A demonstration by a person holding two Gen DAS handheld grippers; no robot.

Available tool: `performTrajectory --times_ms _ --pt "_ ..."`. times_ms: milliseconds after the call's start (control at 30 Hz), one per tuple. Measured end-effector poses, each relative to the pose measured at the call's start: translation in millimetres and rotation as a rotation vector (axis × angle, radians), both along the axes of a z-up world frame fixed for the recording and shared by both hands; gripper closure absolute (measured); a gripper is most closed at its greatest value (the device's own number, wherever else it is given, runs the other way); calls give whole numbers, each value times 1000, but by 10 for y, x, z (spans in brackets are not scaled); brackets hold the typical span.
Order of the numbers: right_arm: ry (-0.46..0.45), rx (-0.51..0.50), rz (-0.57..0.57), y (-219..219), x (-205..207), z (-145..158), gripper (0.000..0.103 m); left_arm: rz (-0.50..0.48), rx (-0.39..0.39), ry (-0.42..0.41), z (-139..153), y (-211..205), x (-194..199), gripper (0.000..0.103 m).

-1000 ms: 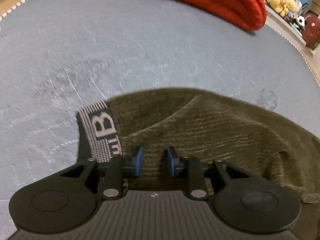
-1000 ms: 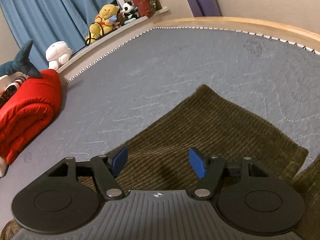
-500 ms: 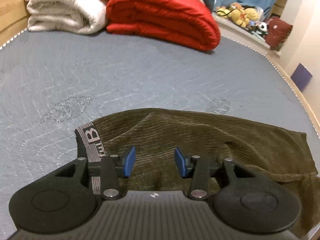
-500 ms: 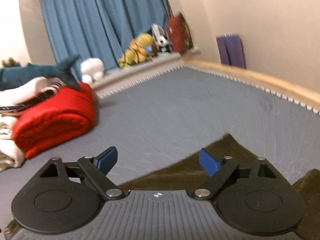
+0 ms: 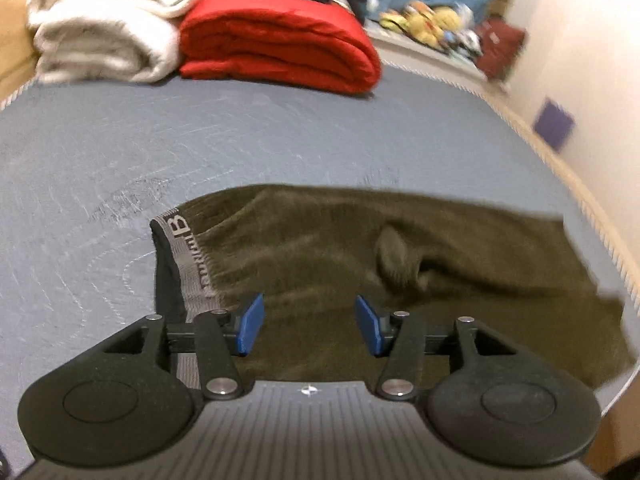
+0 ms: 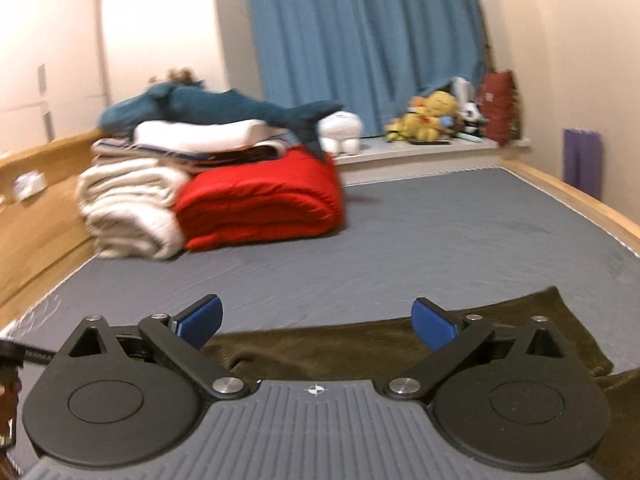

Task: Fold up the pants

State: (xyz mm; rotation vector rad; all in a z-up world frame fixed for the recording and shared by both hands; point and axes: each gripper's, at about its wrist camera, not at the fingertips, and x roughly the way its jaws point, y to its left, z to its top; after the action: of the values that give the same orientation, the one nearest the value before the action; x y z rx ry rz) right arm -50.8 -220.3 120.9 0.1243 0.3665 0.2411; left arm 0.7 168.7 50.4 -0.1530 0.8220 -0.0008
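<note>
The grey mattress (image 5: 280,140) fills both views, and the olive corduroy pants (image 5: 400,260) lie folded across the lower middle of the left view. Compared with a second ago, both cameras have tilted up and drawn back from the cloth. The left gripper (image 5: 310,324) and right gripper (image 6: 316,320) have spread wider and hold nothing, which suggests this fold is done. No containers are visible.
</note>
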Motion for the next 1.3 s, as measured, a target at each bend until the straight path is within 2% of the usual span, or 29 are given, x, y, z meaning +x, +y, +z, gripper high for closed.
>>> performTrajectory --times_ms 67,100,133,167,233,333,433,500,667,1000,1300 --pt "-16 -14 22 47 -54 -106 1 -21 81 -12 -193 -58 -125 44" --pt "-15 -13 23 52 -72 -209 1 -24 117 21 -311 -80 -143 44" --pt "-2 -13 14 51 -73 -308 1 -14 139 90 -408 -87 -116 48" --pt "29 -9 -10 29 -49 -424 1 9 117 95 -419 -68 -122 49" --pt "95 -5 -55 -17 12 -522 1 2 69 30 -341 -49 -151 49" --pt "95 52 -85 -163 -13 -530 1 -15 62 4 -320 -58 -171 50" --pt "97 73 -118 -305 -36 -530 1 -15 23 9 -337 -2 -175 65" --pt "100 77 -121 -329 -32 -561 1 -10 16 2 -331 40 -150 66" --pt "134 45 -123 -308 -25 -618 1 -6 30 -8 -342 52 -116 67" --pt "162 -95 -63 -168 -4 -748 1 -26 88 8 -424 -127 -18 67" --pt "194 -41 -14 -163 66 -720 1 -51 113 15 -484 -386 178 67"
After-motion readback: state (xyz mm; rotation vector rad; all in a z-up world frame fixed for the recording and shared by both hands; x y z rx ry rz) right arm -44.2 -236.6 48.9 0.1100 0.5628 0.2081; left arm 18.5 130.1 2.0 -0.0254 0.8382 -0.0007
